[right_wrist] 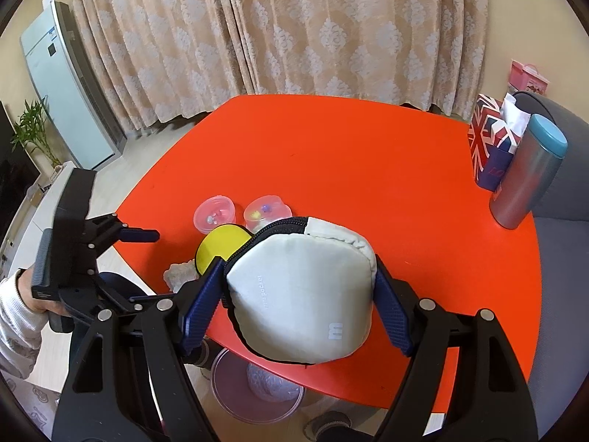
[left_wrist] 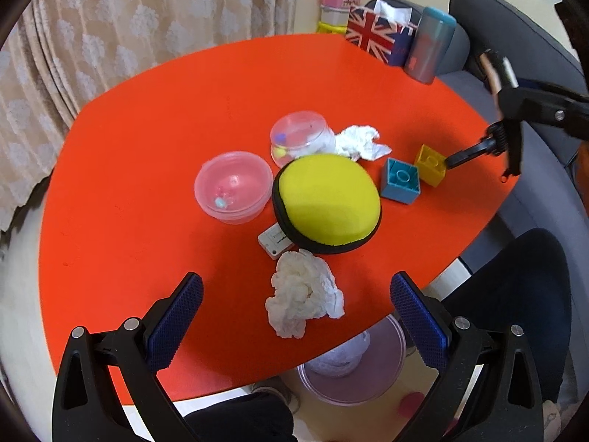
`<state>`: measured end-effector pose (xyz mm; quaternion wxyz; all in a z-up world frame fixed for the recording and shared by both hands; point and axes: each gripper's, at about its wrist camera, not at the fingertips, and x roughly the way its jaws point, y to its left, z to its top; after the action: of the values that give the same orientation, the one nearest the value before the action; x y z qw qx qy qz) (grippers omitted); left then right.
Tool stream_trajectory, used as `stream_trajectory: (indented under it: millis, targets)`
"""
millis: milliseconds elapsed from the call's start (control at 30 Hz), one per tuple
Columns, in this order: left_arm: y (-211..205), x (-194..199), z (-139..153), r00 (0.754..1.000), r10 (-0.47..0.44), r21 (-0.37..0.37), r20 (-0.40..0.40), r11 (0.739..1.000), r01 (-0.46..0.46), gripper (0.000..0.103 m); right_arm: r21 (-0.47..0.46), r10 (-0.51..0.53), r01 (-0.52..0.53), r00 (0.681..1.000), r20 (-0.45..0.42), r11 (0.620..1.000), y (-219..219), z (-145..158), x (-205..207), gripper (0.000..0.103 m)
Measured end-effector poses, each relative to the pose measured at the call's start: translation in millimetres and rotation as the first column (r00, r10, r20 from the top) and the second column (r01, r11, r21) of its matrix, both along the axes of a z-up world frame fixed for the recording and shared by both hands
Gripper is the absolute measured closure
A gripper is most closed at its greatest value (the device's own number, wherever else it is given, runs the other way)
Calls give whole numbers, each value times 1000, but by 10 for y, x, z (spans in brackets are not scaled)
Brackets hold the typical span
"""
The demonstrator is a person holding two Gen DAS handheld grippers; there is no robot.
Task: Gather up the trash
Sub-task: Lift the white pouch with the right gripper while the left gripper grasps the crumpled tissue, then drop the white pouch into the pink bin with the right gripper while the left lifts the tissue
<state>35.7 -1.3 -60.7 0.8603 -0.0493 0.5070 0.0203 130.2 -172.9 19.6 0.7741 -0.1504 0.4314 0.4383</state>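
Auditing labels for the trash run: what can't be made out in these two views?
- Right wrist view: far tissue, blue block and yellow block are hidden behind the grey pouch in the right claw.
- Left wrist view: bin contents, covered by the table edge; only a pale lump shows.
- Left wrist view: white tag, partly under the yellow pouch; print too small.
- Left wrist view: right claw blurred, cut by frame edge.

Patterned beige curtains (right_wrist: pixel 294 37), orange table (right_wrist: pixel 331 147) — grey chair (right_wrist: pixel 563 258)

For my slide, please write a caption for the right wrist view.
Right gripper holds a white zip pouch above the orange table.
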Motion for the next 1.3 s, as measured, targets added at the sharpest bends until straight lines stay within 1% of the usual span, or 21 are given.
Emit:
stream_trajectory:
  millis: [200,233,267,300,333,367,433,467,500,533,600,633,733,933,1167,1300]
  targets:
    - [24,62,-115,1000,4,4,-19,1000,-4,6,0,-7,7,1000,-6,1000,-44,-26,22,27]
    - [26,66,-124,1000,4,5,-16,1000,-4,10,0,-8,8,1000,-7,1000,-46,-28,21,27]
    - [28,73,-139,1000,3,3,-17,1000,-3,15,0,-8,8,1000,-7,1000,-49,-33,20,27]
    - [27,81,-156,1000,3,1,-21,1000,-3,28,0,-8,8,1000,-7,1000,-50,-33,27,27]
    - [38,88,-175,1000,4,-2,-29,1000,-4,37,0,-9,9,1000,-8,1000,-51,-35,28,27]
    - [45,87,-184,999,4,-4,-32,1000,-4,41,1,-9,9,1000,-8,1000,-52,-32,25,27]
    - [44,79,-194,999,1,-3,-36,1000,-1,56,2,-9,9,1000,-8,1000,-54,-34,25,27]
    - [45,76,-194,999,-2,-6,-36,1000,2,60,1,-8,8,1000,-8,1000,-52,-32,27,27]
    - [45,78,-196,999,-4,-10,-37,1000,4,69,2,-9,9,1000,-7,1000,-54,-33,26,27]
    - [45,73,-195,999,-6,-11,-38,1000,5,74,3,-10,10,1000,-6,1000,-57,-34,26,27]
    - [54,62,-177,999,-8,-19,-32,1000,7,79,3,-11,11,1000,-7,1000,-51,-30,22,27]
    - [54,53,-166,1000,-9,-20,-29,1000,8,81,3,-12,12,1000,-8,1000,-47,-30,11,27]
    - [46,1,-122,1000,-5,-21,-14,1000,5,81,1,-11,11,1000,-6,1000,-48,-29,4,27]
    - [21,-159,69,1000,-3,-21,31,1000,4,81,10,-14,14,1000,-4,1000,-66,-11,-82,27]
    - [-132,-389,340,996,-30,-20,88,999,32,81,15,-2,2,1000,-1,1000,-171,-4,-356,27]
    - [-223,-480,385,993,-51,-25,102,998,53,81,14,12,-11,1000,-3,1000,-243,-1,-549,27]
